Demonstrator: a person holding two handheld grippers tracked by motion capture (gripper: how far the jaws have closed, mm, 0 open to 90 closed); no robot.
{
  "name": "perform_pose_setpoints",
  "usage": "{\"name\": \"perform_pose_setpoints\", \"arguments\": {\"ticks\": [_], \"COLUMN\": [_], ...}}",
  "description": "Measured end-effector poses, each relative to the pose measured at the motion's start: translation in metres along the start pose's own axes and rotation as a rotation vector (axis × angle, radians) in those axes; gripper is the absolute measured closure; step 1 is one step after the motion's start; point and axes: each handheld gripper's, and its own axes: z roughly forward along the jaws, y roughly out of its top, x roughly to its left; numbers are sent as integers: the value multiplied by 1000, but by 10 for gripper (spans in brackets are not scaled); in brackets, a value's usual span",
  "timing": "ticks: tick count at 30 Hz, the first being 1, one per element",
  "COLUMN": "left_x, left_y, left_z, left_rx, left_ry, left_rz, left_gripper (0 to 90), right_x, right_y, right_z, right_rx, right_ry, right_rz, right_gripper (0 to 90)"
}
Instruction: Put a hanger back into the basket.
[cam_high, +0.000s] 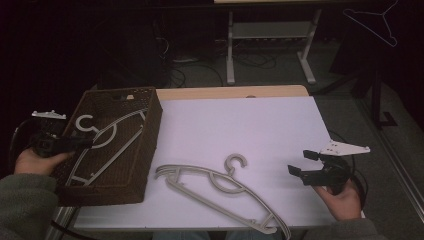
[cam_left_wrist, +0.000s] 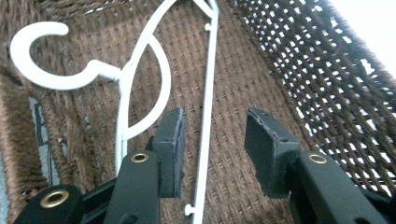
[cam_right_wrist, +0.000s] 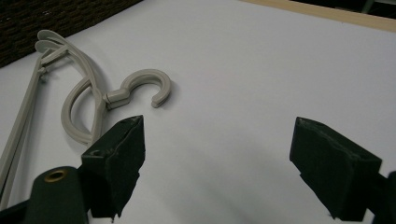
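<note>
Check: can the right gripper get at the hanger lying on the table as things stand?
Probably yes: the right gripper is open, and bare table lies between it and the hanger.

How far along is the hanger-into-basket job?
Done: one hanger lies in the wicker basket. In hand: the left gripper sits open over it, the bar between its pads but not pinched. Left: the hangers on the table, seemingly two stacked; the right gripper is open beside them, holding nothing.
</note>
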Motion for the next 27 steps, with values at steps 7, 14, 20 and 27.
{"name": "perform_pose_setpoints", "arguments": {"ticks": [7, 14, 20, 27], "left_x": [-9, -10, -7, -4], "left_y": [3, 4, 1, -3], "left_z": [-1, -1, 0, -4], "left_rx": [-2, -2, 2, -43], "left_ry": [-21, -32, -42, -137], "left_rz": [26, 27, 17, -22], "left_gripper": [563, 559, 554, 521], "right_x": [0, -1, 0, 1], "right_y": [0, 0, 0, 1], "right_z": [-1, -1, 0, 0], "right_rx": [-1, -4, 0, -2], "right_ry": [1, -2, 0, -2], "right_rz": [-7, -5, -3, -5], "right_gripper": [172, 171, 171, 171]}}
